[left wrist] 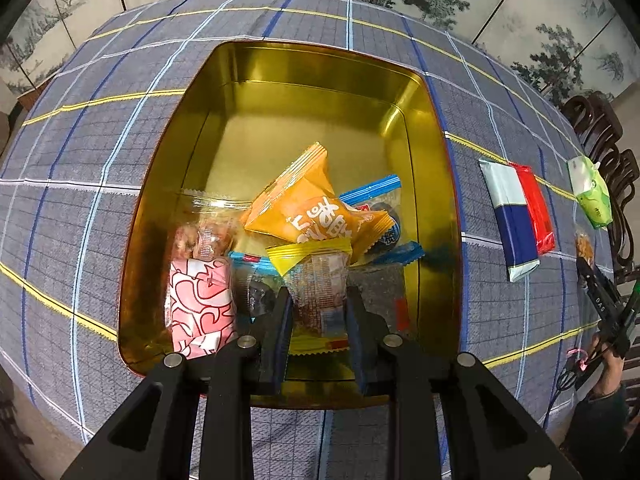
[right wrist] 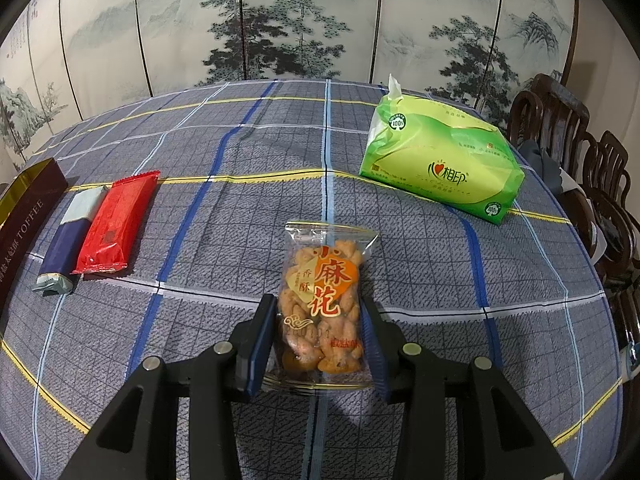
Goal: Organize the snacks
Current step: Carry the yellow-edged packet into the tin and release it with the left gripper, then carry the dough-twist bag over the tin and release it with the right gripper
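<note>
Snacks piled up in the near half of the gold tin (left wrist: pixel 168 184), right ahead of the left gripper (left wrist: pixel 319 304). Clamped between its fingers: a clear packet with yellow ends (left wrist: pixel 316 280), hanging over the near edge of the tin. Just left of the fingers, a pink-and-white wrapper (left wrist: pixel 200 304) with a clear bag of something brownish (left wrist: pixel 204 236) behind it. Straight ahead, a puffy orange bag (left wrist: pixel 308 208) lying on top of a blue-edged packet (left wrist: pixel 384 216). Far half of the tin bare metal.

Off to the right of the tin, on the checked tablecloth (left wrist: pixel 100 120), a white-and-navy bar (left wrist: pixel 510 220) touching a red packet (left wrist: pixel 534 208), side by side. Further right, a green tissue pack (left wrist: pixel 590 192), and the right gripper (left wrist: pixel 582 262) with a bit of snack at its tip.

From the right wrist view: right gripper (right wrist: pixel 320 340) closed on a clear bag of fried dough twists (right wrist: pixel 324 304), pads pressing both sides, bag reaching out forward between the fingers. Whether lifted or resting on the tablecloth (right wrist: pixel 240 240), can't tell. Tissue pack (right wrist: pixel 440 164) ahead and to the right, well apart. Red packet (right wrist: pixel 116 224) and navy bar (right wrist: pixel 66 240) ahead to the left, touching each other, with the maroon outside of the tin (right wrist: pixel 24 216) beyond them at the far left edge.
</note>
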`<act>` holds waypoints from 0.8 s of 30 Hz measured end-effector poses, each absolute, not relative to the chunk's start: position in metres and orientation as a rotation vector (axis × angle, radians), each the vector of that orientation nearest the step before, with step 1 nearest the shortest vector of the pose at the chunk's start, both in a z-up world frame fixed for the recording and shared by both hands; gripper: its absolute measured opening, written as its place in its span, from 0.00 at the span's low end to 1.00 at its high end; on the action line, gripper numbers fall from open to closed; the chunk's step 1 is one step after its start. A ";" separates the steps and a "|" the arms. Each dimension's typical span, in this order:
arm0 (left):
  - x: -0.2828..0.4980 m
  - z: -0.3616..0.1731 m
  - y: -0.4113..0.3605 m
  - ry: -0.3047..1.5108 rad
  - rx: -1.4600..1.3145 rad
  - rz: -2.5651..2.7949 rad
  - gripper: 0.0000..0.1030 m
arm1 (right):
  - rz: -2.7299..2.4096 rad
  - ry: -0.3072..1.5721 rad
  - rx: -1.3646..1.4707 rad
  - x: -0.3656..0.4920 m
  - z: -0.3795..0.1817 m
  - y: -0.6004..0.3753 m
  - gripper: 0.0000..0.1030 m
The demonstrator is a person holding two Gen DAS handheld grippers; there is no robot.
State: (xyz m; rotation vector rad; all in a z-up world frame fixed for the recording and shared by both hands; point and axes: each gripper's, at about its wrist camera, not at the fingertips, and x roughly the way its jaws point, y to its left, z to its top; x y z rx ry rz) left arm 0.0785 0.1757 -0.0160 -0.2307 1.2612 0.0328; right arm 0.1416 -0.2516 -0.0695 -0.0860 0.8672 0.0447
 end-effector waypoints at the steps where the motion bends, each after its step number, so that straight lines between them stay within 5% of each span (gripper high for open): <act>1: 0.079 -0.016 0.175 1.261 -0.227 0.034 0.24 | 0.041 0.868 -0.084 0.142 -0.069 -0.251 0.40; 13: 0.073 -0.006 0.169 1.221 -0.203 0.020 0.62 | -0.045 0.880 -0.100 0.142 -0.051 -0.229 0.39; 24: 0.049 0.015 0.179 1.114 -0.164 0.092 0.68 | 0.151 0.826 -0.092 0.139 -0.006 -0.138 0.39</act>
